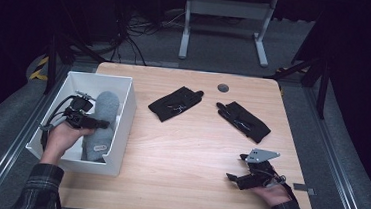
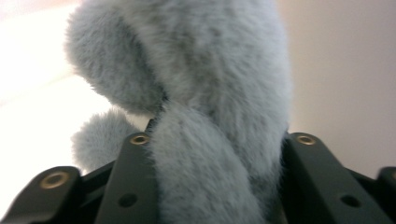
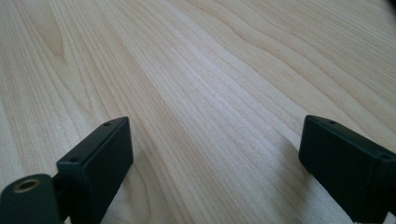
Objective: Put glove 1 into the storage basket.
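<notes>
Two black jaws of the left gripper (image 2: 212, 144) flank a grey fluffy mitten (image 2: 201, 93); its fur fills the whole gap and touches both inner faces, though whether the pads press it or merely brush it cannot be told. From the high view, that left gripper (image 1: 102, 124) lies inside the white box (image 1: 124, 125) at the table's left edge, the person's left hand (image 1: 63, 140) behind it, and the grey fluffy mitten (image 1: 103, 123) stretches along the box's floor from the far wall towards the near wall.

The right gripper (image 3: 212, 163) has its jaws spread wide with nothing between them, above bare pale wood. In the high view the right gripper (image 1: 235, 178) sits low over the near right part of the wooden table (image 1: 180, 149), pointing left, with a grey three-cornered plate on top.

Well apart from both grippers, a left black glove (image 1: 175, 103) and a right black glove (image 1: 243, 120) lie flat on the far half of the table, near each other but not touching.
</notes>
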{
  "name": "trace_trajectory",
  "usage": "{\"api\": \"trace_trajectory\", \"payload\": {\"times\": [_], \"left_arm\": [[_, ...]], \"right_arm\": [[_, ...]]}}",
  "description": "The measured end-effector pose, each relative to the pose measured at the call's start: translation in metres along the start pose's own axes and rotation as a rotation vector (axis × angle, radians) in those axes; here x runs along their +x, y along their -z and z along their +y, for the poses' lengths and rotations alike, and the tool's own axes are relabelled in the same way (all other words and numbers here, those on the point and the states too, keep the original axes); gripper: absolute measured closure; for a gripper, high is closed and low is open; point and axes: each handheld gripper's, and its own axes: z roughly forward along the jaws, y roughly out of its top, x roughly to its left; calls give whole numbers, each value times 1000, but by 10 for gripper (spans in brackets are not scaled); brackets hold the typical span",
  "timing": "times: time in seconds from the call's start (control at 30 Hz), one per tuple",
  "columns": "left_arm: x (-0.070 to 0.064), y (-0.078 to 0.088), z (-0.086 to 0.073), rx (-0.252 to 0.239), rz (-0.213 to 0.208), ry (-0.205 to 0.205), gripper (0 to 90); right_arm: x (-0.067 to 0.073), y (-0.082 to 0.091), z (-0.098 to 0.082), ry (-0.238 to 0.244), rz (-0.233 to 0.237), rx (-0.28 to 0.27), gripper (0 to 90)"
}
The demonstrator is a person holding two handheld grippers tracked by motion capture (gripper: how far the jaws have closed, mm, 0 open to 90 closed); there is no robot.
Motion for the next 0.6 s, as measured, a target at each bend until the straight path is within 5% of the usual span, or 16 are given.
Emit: {"api": "trace_trajectory", "payload": {"times": [0.2,0.4,0.6], "left_arm": [[6,-8,2,-18,72,35,360],[6,4,6,-88,111,47,149],[1,24,13,-143,127,35,110]], "right_arm": [[0,0,0,1,0,0,104],[0,0,0,0,0,0,103],[0,0,0,1,-1,1,102]]}}
